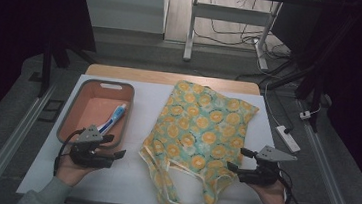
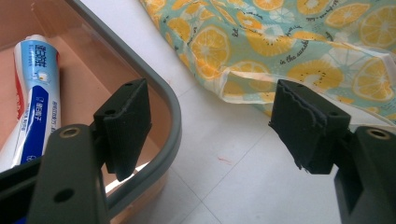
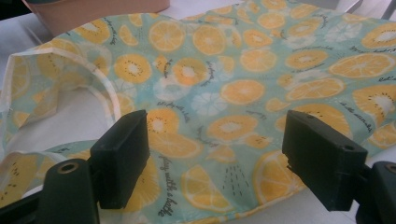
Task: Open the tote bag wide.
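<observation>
Both grippers, left gripper (image 1: 113, 147) and right gripper (image 1: 240, 160), hold their jaws wide apart, gripping nothing. One orange-print tote bag (image 1: 201, 134) lies flat, centre frame, handles at the bottom. One toothpaste tube (image 1: 114, 117) lies in one pink tray (image 1: 79, 103), left.

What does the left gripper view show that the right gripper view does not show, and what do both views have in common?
The left gripper view shows the toothpaste tube lying inside the pink tray, whose grey rim curves between the open jaws of the left gripper. The right gripper view shows the right gripper, jaws open, above the bag's body, with printed writing among the orange slices. Both views share the orange-patterned cloth bag, the white table and a part of the tray.
</observation>
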Motion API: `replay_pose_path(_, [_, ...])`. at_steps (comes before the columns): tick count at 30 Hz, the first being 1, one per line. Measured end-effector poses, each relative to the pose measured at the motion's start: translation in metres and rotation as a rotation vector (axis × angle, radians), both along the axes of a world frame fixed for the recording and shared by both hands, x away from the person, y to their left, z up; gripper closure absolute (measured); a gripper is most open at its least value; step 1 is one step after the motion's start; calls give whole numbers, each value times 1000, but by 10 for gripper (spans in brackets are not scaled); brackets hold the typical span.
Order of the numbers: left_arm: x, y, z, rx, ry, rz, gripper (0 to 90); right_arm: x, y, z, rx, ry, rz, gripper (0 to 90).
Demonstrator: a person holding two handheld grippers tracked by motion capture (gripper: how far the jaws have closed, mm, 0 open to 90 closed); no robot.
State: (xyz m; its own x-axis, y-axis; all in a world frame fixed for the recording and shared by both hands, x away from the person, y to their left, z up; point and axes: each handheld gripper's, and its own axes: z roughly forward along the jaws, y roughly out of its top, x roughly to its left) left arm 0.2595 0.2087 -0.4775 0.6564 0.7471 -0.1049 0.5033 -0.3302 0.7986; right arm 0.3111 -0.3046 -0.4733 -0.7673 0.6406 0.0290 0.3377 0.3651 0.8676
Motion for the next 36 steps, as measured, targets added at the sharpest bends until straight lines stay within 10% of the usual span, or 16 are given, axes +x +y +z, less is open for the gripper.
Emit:
replay_pose_path(18, [0,-12,8,23,-17,-34,289,-5,4,1,-14,-6,3,233])
replay_pose_path(36, [26,-108,8,119,65,-246,222,-15,16,12,-12,-15,73,232])
